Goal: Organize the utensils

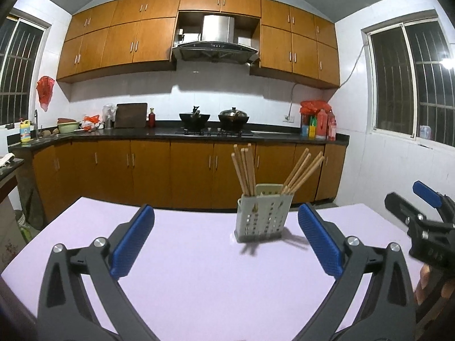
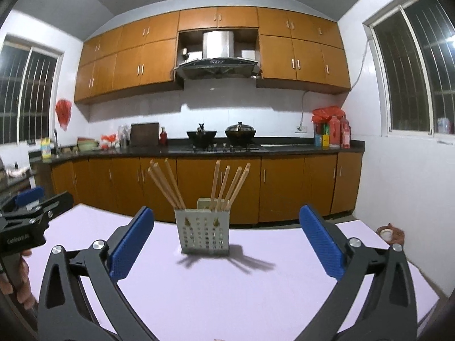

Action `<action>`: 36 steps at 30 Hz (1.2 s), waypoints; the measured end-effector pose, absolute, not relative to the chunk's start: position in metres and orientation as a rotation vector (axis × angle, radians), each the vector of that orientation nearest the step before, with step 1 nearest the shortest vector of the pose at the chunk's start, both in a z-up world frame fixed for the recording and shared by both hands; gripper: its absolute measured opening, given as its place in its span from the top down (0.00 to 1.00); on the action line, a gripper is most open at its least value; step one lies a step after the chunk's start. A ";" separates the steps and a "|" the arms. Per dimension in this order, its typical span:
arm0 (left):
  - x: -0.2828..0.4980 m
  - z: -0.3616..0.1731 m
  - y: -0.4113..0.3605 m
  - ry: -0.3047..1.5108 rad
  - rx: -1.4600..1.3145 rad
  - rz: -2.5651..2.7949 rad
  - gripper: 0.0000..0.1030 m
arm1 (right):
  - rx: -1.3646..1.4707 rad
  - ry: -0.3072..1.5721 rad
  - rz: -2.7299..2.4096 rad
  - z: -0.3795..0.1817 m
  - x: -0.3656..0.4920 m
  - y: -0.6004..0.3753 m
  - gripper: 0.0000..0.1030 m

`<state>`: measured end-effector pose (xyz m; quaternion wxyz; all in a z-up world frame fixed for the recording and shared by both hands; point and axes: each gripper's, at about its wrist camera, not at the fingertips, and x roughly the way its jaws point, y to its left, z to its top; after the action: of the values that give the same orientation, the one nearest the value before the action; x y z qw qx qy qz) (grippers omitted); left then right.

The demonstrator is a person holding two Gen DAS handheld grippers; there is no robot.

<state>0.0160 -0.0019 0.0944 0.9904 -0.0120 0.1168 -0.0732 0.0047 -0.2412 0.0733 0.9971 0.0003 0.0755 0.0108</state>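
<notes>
A grey perforated utensil holder (image 1: 263, 216) stands upright near the far edge of the pale purple table (image 1: 199, 278). Several wooden chopsticks (image 1: 245, 170) stick up from it in two bunches, one leaning left and one leaning right (image 1: 303, 170). My left gripper (image 1: 226, 241) is open and empty, back from the holder on its left side. The holder (image 2: 202, 234) and chopsticks (image 2: 167, 183) also show in the right wrist view. My right gripper (image 2: 226, 241) is open and empty, in front of the holder on the table (image 2: 227, 289).
The right gripper shows at the right edge of the left wrist view (image 1: 423, 221); the left gripper shows at the left edge of the right wrist view (image 2: 31, 216). A roll of tape (image 2: 388, 233) lies off the table's far right corner. Kitchen counter (image 1: 176, 135) with woks stands behind.
</notes>
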 end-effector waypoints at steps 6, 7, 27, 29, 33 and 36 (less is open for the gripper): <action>0.002 0.076 -0.007 0.242 0.007 -0.128 0.04 | -0.013 0.242 0.015 0.043 -0.004 -0.232 0.02; 0.000 0.073 -0.008 0.241 0.014 -0.123 0.04 | -0.011 0.261 0.010 0.037 -0.004 -0.232 0.02; -0.008 0.011 -0.016 0.370 0.081 -0.094 0.04 | 0.052 0.417 -0.013 -0.010 -0.019 -0.243 0.02; -0.007 0.009 -0.018 0.377 0.084 -0.091 0.04 | 0.058 0.424 -0.013 -0.012 -0.019 -0.244 0.02; -0.007 0.007 -0.020 0.387 0.094 -0.091 0.04 | 0.067 0.436 -0.020 -0.014 -0.020 -0.244 0.02; -0.006 0.005 -0.022 0.399 0.094 -0.094 0.04 | 0.072 0.445 -0.028 -0.015 -0.020 -0.245 0.02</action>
<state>-0.0063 -0.0219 0.0053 0.9780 0.0469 0.1978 -0.0465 -0.0204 -0.2452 -0.0146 0.9747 0.0358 0.2204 -0.0137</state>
